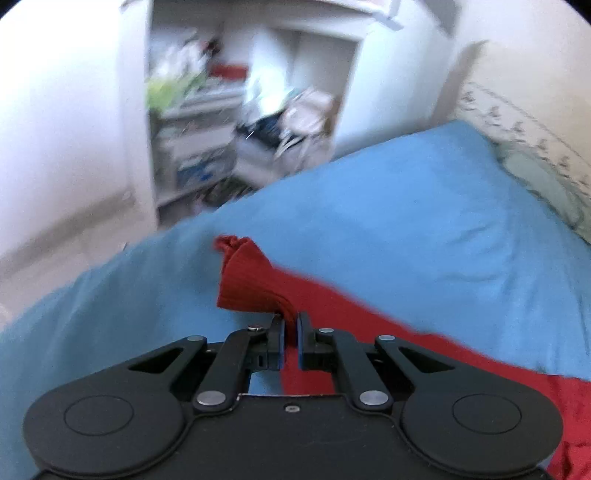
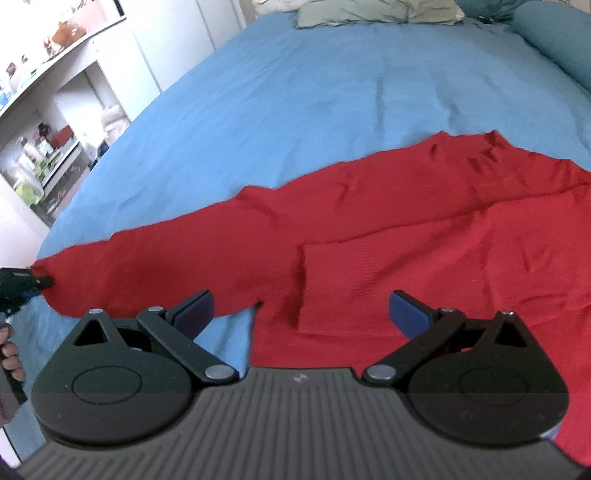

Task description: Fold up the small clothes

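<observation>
A red knit sweater (image 2: 424, 229) lies on a blue bedspread (image 2: 314, 96). One long sleeve (image 2: 177, 258) stretches out to the left. My left gripper (image 1: 291, 325) is shut on the cuff end of that sleeve (image 1: 251, 280) and holds it lifted off the bed; it also shows at the left edge of the right wrist view (image 2: 40, 282). My right gripper (image 2: 301, 310) is wide open and empty, hovering just above the sweater's body near the armpit, where a folded flap (image 2: 369, 288) lies.
Open white shelves (image 1: 207, 122) full of clutter stand beyond the bed's left side, with white wall beside them. A pale green pillow (image 2: 376, 13) and a teal bolster (image 2: 557, 40) lie at the head of the bed. The bedspread extends far beyond the sweater.
</observation>
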### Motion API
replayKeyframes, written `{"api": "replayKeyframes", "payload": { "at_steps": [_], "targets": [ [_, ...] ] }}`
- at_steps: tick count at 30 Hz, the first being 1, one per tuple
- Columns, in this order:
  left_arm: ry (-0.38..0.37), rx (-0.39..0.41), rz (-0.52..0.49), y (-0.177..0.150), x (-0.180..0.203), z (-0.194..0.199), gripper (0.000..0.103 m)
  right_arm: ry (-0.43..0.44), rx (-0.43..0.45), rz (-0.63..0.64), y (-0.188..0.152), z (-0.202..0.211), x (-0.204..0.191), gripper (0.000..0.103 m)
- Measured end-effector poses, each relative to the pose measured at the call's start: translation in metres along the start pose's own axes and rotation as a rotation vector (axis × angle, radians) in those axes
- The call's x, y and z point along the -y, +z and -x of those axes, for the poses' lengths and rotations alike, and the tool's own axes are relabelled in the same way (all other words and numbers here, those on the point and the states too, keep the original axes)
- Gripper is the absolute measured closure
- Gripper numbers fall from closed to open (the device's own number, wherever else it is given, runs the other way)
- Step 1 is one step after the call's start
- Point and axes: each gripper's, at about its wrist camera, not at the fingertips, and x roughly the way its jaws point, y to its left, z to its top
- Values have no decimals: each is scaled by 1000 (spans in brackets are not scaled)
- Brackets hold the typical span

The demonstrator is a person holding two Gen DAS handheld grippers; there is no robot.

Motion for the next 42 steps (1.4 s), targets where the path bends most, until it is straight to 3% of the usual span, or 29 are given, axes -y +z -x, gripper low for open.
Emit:
{"api": "replayKeyframes", "payload": {
  "at_steps": [6, 11, 14, 17, 22, 25, 27, 28, 29, 30, 33, 37, 40, 42],
  "targets": [
    [-174, 121, -170, -2, 105, 66, 97, -9, 63, -34, 14, 25, 49, 0],
    [-369, 149, -333, -39, 222, 114, 97, -37, 117, -72, 29, 59, 113, 0],
    [-484, 128, -422, -83, 292, 135, 97, -71, 143, -79, 34, 79, 157, 0],
    [-556, 48, -485, -136, 352, 136, 97, -109, 141, -90, 32, 91, 204, 0],
    [-548, -116, -622, -231, 416, 111, 97, -143, 95, -139, 16, 94, 273, 0],
    [-503, -164, -696, -271, 431, 100, 95, -138, 60, -159, 7, 88, 300, 0],
    [-498, -144, -715, -278, 429, 102, 86, -127, 42, -162, 2, 84, 311, 0],
    [-505, -138, -719, -281, 429, 105, 76, -118, 37, -162, 1, 83, 315, 0],
    [-520, -137, -723, -283, 426, 109, 53, -109, 35, -162, 1, 82, 317, 0],
    [-530, -134, -723, -280, 423, 112, 37, -98, 35, -163, 0, 81, 319, 0],
    [-511, -106, -707, -265, 405, 123, 33, -43, 32, -171, 5, 77, 320, 0],
    [-415, -77, -654, -235, 363, 127, 30, 35, 0, -180, 14, 61, 305, 0],
    [-322, -44, -621, -211, 329, 116, 30, 46, -12, -133, 19, 45, 284, 1],
    [-265, -38, -586, -193, 312, 103, 30, 43, -24, -105, 19, 33, 270, 14]
  ]
}}
